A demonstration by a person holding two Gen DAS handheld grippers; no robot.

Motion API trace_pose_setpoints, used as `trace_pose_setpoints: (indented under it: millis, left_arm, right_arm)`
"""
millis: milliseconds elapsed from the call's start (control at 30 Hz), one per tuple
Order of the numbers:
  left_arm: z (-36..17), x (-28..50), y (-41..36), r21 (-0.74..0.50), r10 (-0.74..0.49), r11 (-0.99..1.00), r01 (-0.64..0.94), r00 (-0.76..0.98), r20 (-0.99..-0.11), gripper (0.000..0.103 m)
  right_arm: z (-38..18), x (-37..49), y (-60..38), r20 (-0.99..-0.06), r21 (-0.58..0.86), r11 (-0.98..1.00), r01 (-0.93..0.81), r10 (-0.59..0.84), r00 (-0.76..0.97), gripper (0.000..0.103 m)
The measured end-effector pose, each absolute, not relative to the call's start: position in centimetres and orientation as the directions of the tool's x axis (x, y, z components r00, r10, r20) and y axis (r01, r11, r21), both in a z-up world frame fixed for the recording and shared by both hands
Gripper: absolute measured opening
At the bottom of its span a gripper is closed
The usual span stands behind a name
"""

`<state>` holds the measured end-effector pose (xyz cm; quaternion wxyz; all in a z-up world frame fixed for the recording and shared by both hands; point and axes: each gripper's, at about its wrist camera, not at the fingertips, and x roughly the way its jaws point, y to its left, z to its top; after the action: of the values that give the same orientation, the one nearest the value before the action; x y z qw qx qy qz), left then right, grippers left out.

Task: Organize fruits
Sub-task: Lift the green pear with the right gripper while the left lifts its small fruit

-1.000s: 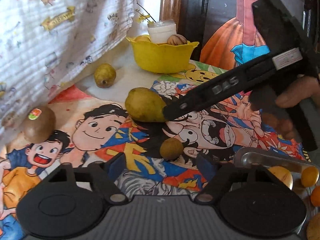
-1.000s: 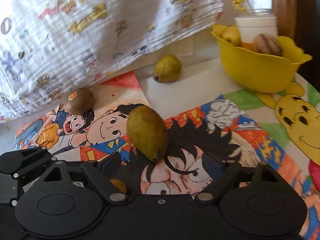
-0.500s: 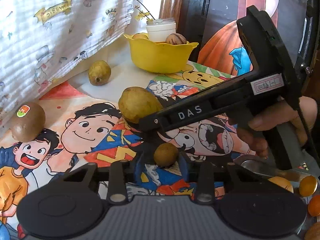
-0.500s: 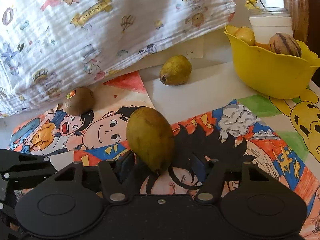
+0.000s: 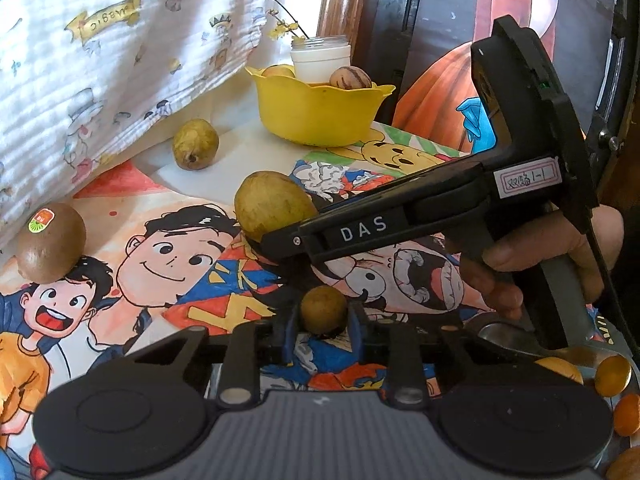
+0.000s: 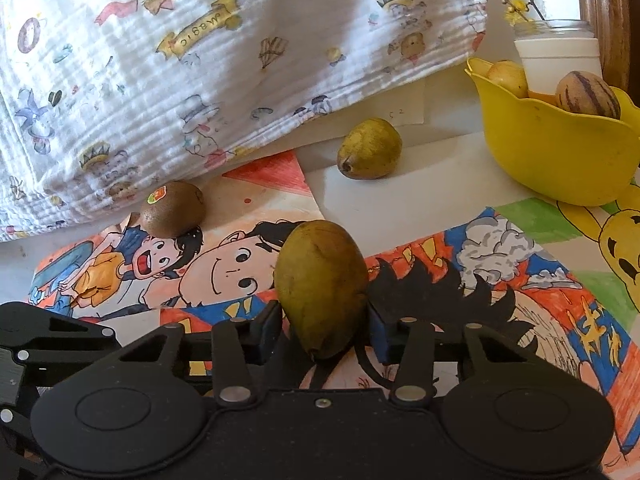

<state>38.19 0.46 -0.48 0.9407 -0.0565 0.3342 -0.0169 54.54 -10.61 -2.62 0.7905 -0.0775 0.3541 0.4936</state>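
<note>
Between the blue pads of the left gripper [image 5: 322, 330] sits a small round brown fruit [image 5: 323, 309]; the jaws stand narrow with a pad at each flank, and they look to be touching it, though I cannot tell whether it is lifted off the cartoon mat [image 5: 168, 248]. The right gripper [image 6: 324, 330] has its jaws closed in on a large green pear [image 6: 321, 284], pads pressed to both its sides, well in front of the yellow bowl [image 6: 552, 160].

By my judgement the sorting is only partly done. That bowl already holds a striped melon-like fruit [image 6: 588, 94] and a pale yellow one [image 6: 508, 78], with a white jar [image 6: 558, 60] just behind it. Outside it are a second pear [image 6: 370, 154], lying near the bowl on its left, and a stickered kiwi [image 6: 173, 209], well apart from the bowl beside the printed cloth [image 6: 200, 60]. Both gripped fruits also have yet to reach a container.

Only the left wrist view shows the right gripper from the side, the hand [image 5: 548, 256] on its handle, and a metal tray [image 5: 504, 332] with small orange fruits [image 5: 612, 370], far from the bowl at the near right edge. Only the right wrist view shows the pads on both sides of the large pear, and the purple stripes on the bowl's fruit.
</note>
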Motion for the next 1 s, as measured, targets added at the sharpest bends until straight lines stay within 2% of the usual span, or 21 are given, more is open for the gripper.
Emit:
trace_pose_setpoints:
  millis: [767, 1000]
  left_arm:
    - [0.2, 36.7, 2.5, -0.114, 0.018, 0.986, -0.121, 0.757, -0.653, 0.028]
    - [0.1, 36.9, 2.4, -0.092, 0.037, 0.988, -0.126, 0.761, -0.647, 0.029]
  right_arm:
    - [-2.5, 54.0, -11.7, -0.656, 0.23, 0.529, -0.817, 0.704, 0.271, 0.047]
    - [-2.2, 54.6, -11.1, -0.647, 0.238, 0.547, -0.803, 0.706, 0.289, 0.051]
